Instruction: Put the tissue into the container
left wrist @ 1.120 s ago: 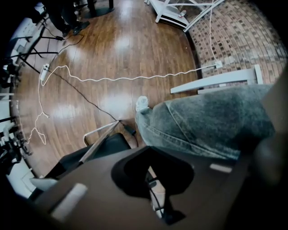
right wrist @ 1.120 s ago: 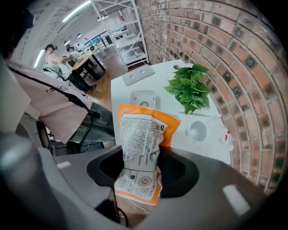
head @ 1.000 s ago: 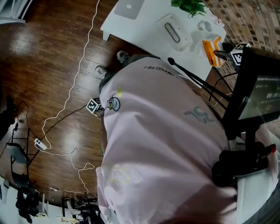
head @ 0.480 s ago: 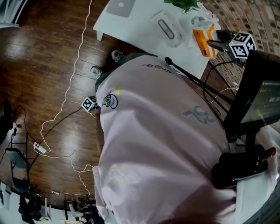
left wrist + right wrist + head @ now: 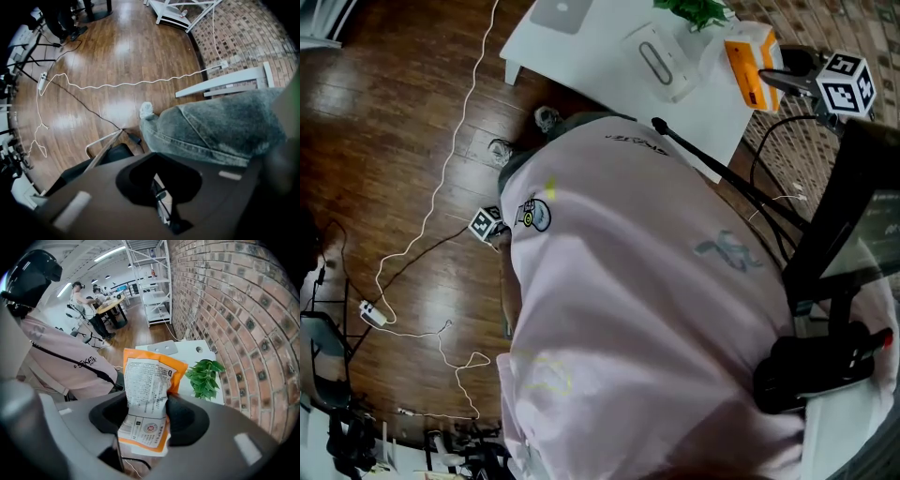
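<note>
caller: movement up top. the right hand-held gripper (image 5: 146, 411) has carried the orange tissue pack (image 5: 149, 380) higher in the head view than it sat a second ago, and the marker cube (image 5: 847, 82) has swung out to the right with it.

analyst: and the pack is in the air now, standing upright between the jaws, well above the white table (image 5: 190, 352), with the green plant (image 5: 204, 376) behind it. the jaws are easing apart, but the pads look to be pressing the pack from both sides, so it's a grasp, a wide one.

caller: where's it headed?

analyst: likely the white box (image 5: 661, 64) with the oval slot, lying on the table to the left of the pack in the head view. that reads as the container. pickup looks done; the carry and the drop are what remain.

caller: the other side?

analyst: left hand-held gripper (image 5: 164, 199) hangs low by the person's jeans (image 5: 220, 126), over the wooden floor (image 5: 108, 61), jaws drawn nearly together on nothing. it's out of the play.

caller: risk?

analyst: that loosening grip. a soft, slippery pack could slide out before it's lined up with the slot.
</note>
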The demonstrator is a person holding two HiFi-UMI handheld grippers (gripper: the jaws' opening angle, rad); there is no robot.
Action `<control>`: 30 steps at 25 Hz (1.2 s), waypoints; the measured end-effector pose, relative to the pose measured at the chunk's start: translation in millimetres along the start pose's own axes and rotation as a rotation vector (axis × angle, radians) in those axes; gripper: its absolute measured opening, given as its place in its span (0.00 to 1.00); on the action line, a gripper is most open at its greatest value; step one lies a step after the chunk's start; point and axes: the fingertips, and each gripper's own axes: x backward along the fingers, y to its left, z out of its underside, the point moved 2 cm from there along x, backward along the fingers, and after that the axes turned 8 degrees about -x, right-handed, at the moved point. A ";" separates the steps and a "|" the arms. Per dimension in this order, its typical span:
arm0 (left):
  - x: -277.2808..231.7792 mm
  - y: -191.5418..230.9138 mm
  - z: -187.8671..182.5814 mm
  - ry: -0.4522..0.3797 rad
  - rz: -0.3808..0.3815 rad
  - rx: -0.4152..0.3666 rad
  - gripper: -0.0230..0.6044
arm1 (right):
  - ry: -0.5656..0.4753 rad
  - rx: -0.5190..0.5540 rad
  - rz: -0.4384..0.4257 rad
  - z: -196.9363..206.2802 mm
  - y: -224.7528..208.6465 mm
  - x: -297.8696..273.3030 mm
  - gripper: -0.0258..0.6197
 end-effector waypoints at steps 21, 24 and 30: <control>0.9 3.6 -1.6 -0.057 -0.016 0.030 0.04 | 0.054 0.041 -0.035 -15.2 -5.1 2.5 0.43; 2.3 2.9 -7.2 -0.046 -0.001 0.037 0.04 | 0.063 0.039 -0.041 -14.5 -3.8 1.1 0.44; 1.3 5.2 -7.5 -0.022 0.000 0.029 0.04 | 0.015 0.025 -0.011 -28.6 -5.7 2.6 0.46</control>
